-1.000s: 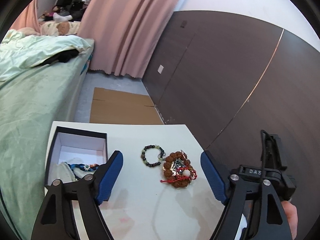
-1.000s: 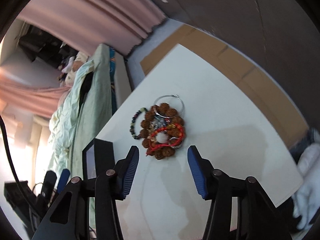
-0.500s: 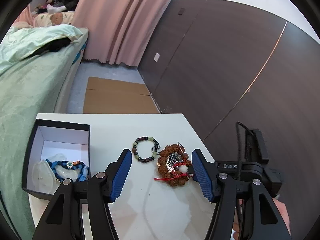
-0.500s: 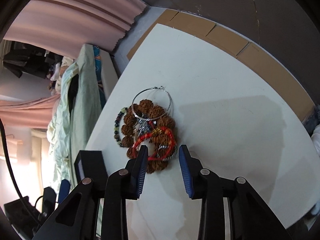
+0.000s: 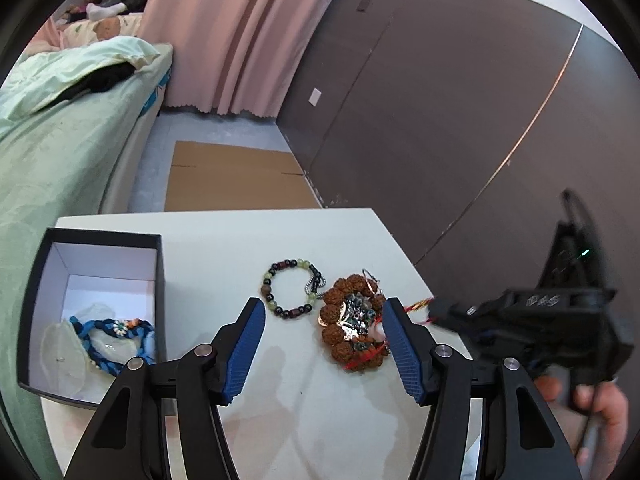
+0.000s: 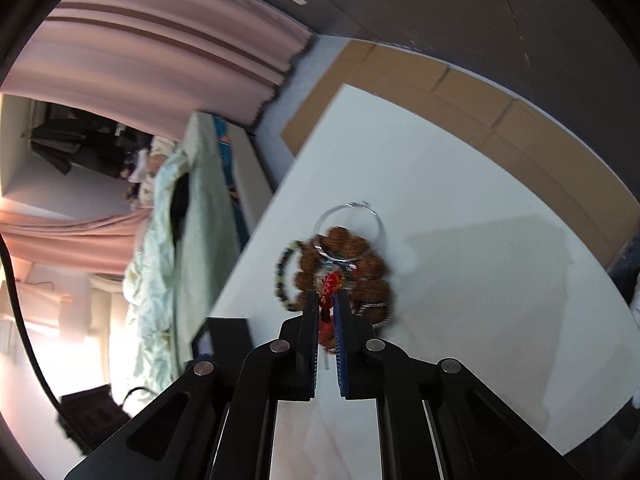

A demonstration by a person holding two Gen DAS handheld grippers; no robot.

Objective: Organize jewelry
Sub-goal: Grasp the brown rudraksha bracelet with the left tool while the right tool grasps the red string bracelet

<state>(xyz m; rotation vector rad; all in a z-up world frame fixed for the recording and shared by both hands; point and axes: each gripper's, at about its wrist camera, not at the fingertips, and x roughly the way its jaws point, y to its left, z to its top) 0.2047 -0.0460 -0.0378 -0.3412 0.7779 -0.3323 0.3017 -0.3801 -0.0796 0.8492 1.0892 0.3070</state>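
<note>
Bare white table [image 5: 224,256] lies open between the black box [image 5: 160,280] (left) and, apparently, the bracelet pile [image 5: 352,332].

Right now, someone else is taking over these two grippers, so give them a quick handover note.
Right gripper: jaws have just been closing and now pinch the red cord bracelet at the jewelry pile.
Left gripper: open, holding nothing, over the white table beside the pile; its jaws have just narrowed a little.
On the table: big brown bead bracelet, silver hoop, dark-and-green bead bracelet.
Done: a blue braided piece lies in the black box.
Left: lift the red cord free, box it, then the others.
</note>
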